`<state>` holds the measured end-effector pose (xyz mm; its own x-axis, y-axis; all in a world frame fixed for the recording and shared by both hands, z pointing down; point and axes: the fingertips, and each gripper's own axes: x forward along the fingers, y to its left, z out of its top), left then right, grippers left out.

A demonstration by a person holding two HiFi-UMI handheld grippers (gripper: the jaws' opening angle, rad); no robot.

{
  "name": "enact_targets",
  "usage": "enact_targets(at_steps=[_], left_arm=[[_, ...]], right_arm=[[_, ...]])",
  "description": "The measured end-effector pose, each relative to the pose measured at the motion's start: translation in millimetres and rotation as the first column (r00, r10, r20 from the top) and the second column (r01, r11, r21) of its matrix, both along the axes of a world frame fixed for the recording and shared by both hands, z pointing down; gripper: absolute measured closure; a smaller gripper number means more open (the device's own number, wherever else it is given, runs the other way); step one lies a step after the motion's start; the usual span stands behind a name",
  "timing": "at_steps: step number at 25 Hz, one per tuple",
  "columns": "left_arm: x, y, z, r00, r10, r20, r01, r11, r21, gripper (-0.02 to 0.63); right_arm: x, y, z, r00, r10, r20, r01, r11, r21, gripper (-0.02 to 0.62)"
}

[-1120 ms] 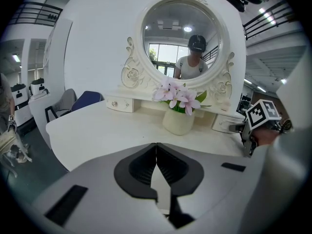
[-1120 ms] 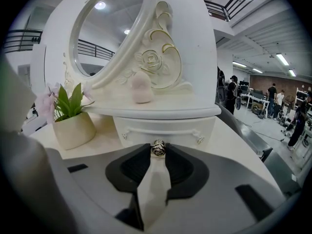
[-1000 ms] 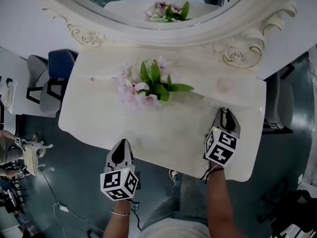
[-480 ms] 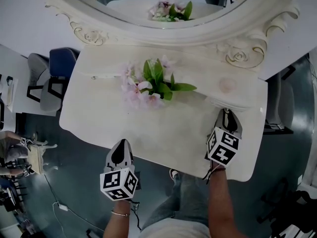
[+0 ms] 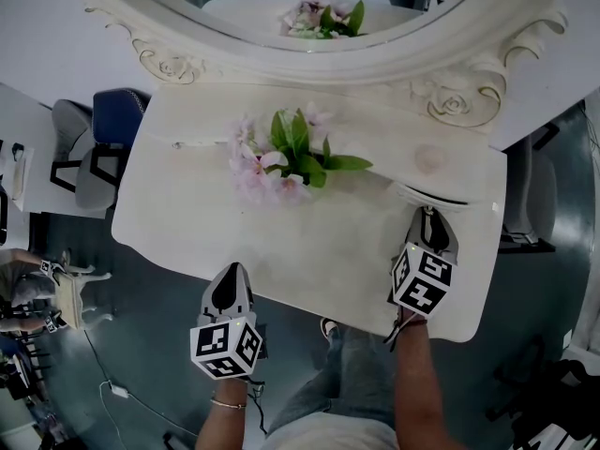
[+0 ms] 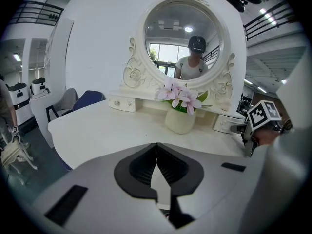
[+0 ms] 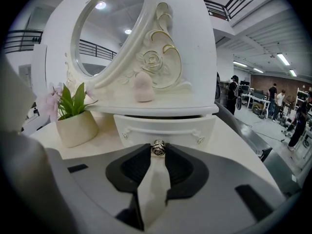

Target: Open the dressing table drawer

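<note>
Nearest, at the lower left of the head view: left claw (image 5: 229, 279), jaws pressed together on nothing, held at the near edge of the desk (image 5: 206, 223). At the lower right: right claw (image 5: 429, 218), jaws partway apart and clamped on the small round metal knob (image 7: 157, 147), pad tips against either side of it.

Just beyond, across the middle of the right gripper view: drawer (image 7: 163, 129), tucked under a low shelf (image 7: 161, 107) at the right end of the desk. Already out a little, judging by the dark slit between its front and the shelf above.

Probably light and stiff: a small box, likely to slide easily, perhaps to jam if tugged askew. Best taken by the knob alone, the only part standing proud of the front. Small, shiny and rounded, so apt to slip from a loose pinch. Calls for a firm squeeze and a straight pull toward the near edge, with no twisting.

In looks: cream-white front, wider than tall, with a raised moulded line ending in a small rosette at each side, knob dead centre.

Farther off, left of centre: pale pot of pink flowers (image 7: 75, 128) standing on the desk, well apart from the drawer. On the shelf, a small pale pink object (image 7: 143, 89), too indistinct to name. Behind everything, round mirror (image 7: 105, 28) in a white scrolled surround.
</note>
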<state>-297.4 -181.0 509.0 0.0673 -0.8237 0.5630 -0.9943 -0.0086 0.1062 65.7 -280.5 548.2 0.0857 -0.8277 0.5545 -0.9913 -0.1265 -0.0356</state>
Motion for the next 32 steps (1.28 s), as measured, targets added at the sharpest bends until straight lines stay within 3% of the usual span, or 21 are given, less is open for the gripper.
enact_targets(at_steps=[32], left_arm=[[17,6,-2,1.000,0.012,0.011,-0.012,1.000,0.000,0.588]], right_arm=[[-5,9,0,0.999,-0.026,0.027,0.026,1.000,0.004,0.499]])
